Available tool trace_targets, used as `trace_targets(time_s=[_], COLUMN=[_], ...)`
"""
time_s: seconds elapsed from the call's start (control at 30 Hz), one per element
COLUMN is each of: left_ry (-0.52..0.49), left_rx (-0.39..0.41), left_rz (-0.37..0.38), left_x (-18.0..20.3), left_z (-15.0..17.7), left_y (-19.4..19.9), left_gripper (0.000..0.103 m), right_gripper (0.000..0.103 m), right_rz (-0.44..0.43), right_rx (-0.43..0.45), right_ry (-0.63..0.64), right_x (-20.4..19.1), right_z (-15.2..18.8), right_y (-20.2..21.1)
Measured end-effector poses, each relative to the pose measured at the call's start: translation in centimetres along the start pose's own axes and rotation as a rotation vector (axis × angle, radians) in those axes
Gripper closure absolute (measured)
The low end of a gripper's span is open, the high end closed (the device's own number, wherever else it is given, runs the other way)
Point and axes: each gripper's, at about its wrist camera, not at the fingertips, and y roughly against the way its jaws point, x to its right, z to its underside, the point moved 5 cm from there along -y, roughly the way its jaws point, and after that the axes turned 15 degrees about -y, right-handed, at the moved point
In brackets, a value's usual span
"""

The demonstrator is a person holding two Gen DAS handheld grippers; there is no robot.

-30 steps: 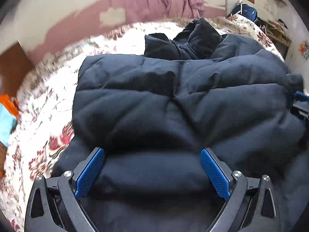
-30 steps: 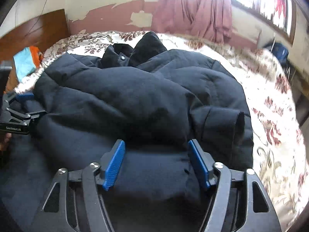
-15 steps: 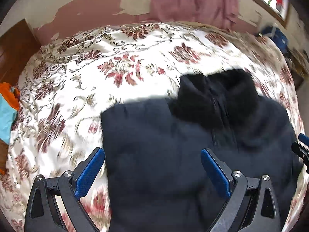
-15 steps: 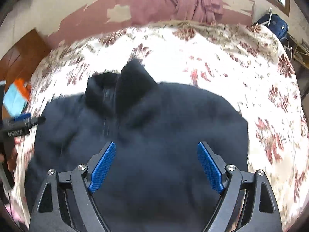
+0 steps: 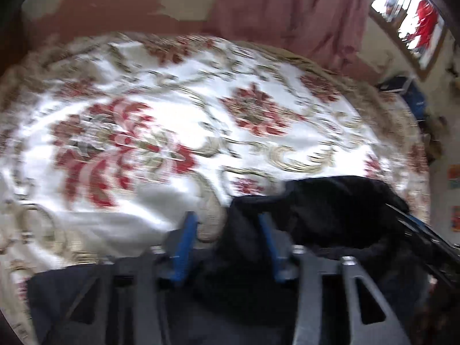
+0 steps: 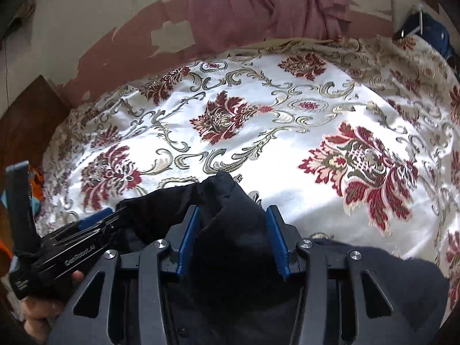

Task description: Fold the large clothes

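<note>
The dark padded jacket lay at the near edge of the bed, its bulk spread from side to side across the bottom of both wrist views, with a bunched fold rising and pointing away toward the far wall. How its collar or hem lay could not be told. The right gripper pointed down and forward over the flowered bedspread; its jaws had just been closing, and the blue pads now stood narrow with that raised fold pressed between them. The left gripper was angled down likewise, its jaws also just closing; the view was blurred, but its blue pads stood close together with the jacket's edge bunched between them against the right one, so whether both pressed on it could not be told. In the right wrist view the left gripper showed at the lower left, held by a hand, and white lettering on its side read roughly "GenRobot.AI". A pink curtain hung on the peeling wall behind the bed.
</note>
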Motion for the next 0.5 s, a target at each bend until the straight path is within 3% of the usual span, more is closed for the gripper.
trace_targets(time_s=[0.03,0.13,0.27,0.4,0.5], left_ry=[-0.007,-0.031,0.047,-0.03,-0.087], left_rx=[0.008,0.023,0.072,0.114,0.086], left_rz=[0.029,0.003,0.039,0.06,0.06], left_x=[0.3,0.5,-0.9,-1.0,-0.2], left_z=[0.0,0.5,2.0,5.2,7.7], left_y=[-0.1,1.2,5.3,10.1,10.9], left_gripper=[0.091,0.097,0.098,0.098,0.098], right_gripper=[0.077,0.088,0.093,0.098,0.099], right_rz=[0.003,-0.02,-0.04,0.006,0.033], right_rx=[0.007,0.013,0.057,0.11,0.079], right_ry=[0.015,0.067,0.185,0.322,0.399], right_x=[-0.2,0.0,1.7,4.0,5.3], right_z=[0.1,0.5,1.6,3.9,6.3], right_y=[0.1,1.6,6.6,11.2,12.1])
